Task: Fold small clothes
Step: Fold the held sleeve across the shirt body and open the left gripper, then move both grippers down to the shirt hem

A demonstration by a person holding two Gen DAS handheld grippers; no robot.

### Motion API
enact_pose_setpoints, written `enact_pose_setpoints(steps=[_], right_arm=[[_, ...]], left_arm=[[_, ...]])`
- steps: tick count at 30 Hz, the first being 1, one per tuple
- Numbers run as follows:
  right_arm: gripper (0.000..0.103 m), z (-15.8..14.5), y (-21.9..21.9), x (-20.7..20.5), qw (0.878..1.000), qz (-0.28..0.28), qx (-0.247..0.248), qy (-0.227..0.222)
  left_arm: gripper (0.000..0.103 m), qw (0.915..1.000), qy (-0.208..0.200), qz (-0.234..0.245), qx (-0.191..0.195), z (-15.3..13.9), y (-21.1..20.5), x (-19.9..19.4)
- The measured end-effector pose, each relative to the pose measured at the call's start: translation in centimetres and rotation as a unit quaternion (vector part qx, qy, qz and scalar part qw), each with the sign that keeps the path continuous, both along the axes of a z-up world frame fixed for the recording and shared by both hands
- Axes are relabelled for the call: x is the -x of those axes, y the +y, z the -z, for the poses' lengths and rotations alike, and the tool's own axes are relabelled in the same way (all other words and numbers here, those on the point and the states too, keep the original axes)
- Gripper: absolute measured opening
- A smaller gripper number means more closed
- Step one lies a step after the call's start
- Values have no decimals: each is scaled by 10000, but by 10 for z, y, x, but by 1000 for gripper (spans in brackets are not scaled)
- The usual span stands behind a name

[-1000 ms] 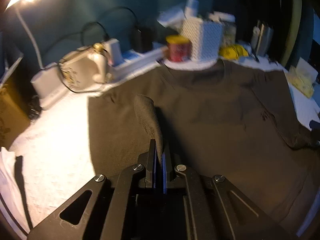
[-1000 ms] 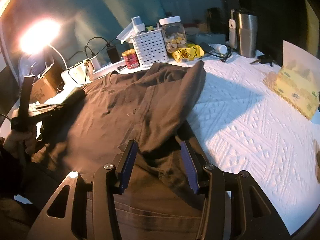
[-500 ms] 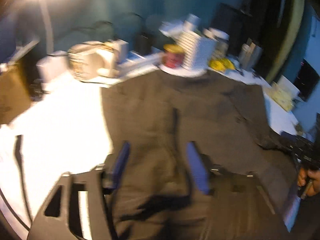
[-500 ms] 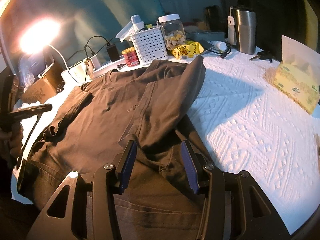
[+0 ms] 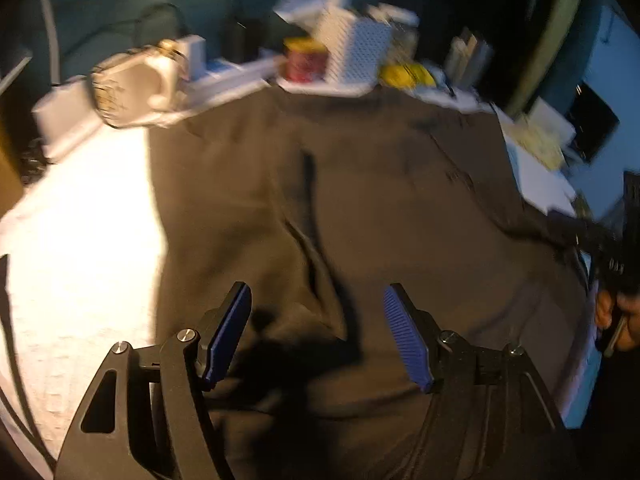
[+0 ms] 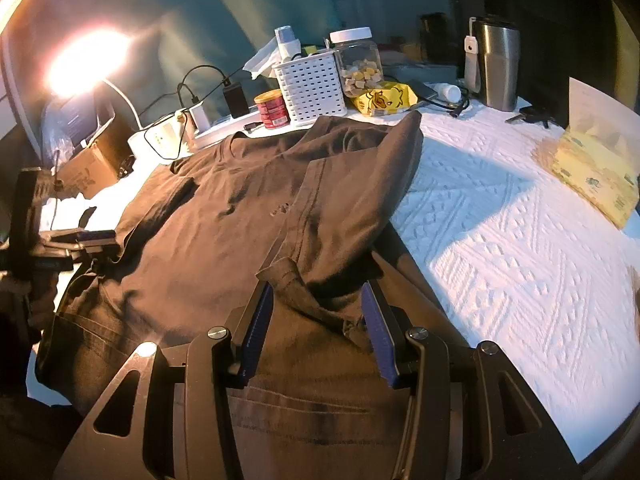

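Shirt: we saw 1 dark brown T-shirt [image 6: 224, 216] spread flat on the white textured tablecloth [image 6: 500, 216], neck toward the clutter at the far edge; both sleeves folded in over the body, 1 each side.
L gripper [image 5: 316, 332]: we had it over the shirt's near left part, 2 blue pads spread wide, gripping nothing; view blurred.
R gripper [image 6: 316, 320]: we had its 2 pads parted w/ a bunched bit of the right sleeve between them; couldn't tell if the pads touched the cloth.
Far edge, counted: 1 white basket [image 6: 312, 84], 1 red can [image 6: 273, 109], 1 clear jar [image 6: 358, 62], 1 yellow packet [image 6: 384, 98], 1 steel tumbler [image 6: 498, 66].
Right side: 1 tissue pack [image 6: 592, 172], well apart from shirt.
Light: 1 lamp [image 6: 86, 60], lit.
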State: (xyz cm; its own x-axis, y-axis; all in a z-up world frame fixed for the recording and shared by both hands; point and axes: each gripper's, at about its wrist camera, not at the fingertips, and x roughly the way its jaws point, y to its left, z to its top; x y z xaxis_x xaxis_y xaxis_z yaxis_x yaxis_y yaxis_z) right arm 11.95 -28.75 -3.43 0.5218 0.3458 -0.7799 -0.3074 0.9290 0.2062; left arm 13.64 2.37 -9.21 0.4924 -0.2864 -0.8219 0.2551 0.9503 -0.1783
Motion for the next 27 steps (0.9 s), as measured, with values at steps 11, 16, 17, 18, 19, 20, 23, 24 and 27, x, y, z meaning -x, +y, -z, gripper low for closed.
enact_pose_setpoints(steps=[11,16,17,18,19,20,23,24,27], right_arm=[[49,2,-10,2,10000,82,-4,37],[49,7,-22,-3,9997,224,-6,91],[49,8,-24,-4,9997,240,-9,102],[49,10,-27,-5,9996,263,-11,117],[49,11,-28,-5,9995,285,-7,130],[49,12,-30,-6,9994,303,-6,140],[49,14,-36,-9,9992,363,-7,158],[49,15,-38,-10,9991,384,-8,162],[49,16,-41,-11,9990,429,-13,158]], left_arm=[[69,9972,-67,743,40,-13,-43,-8],[69,9990,-377,141,-218,-19,-30,-43],[69,9990,-362,65,-266,-15,-28,-50],[69,9990,-335,27,-284,-10,-25,-57],[69,9991,-246,-50,-345,-2,-24,-68],[69,9990,-189,-99,-392,3,-24,-73],[69,9996,4,-21,-298,17,-29,-85],[69,9997,44,50,-229,19,-33,-87],[69,9991,29,398,-145,17,-48,-83]])
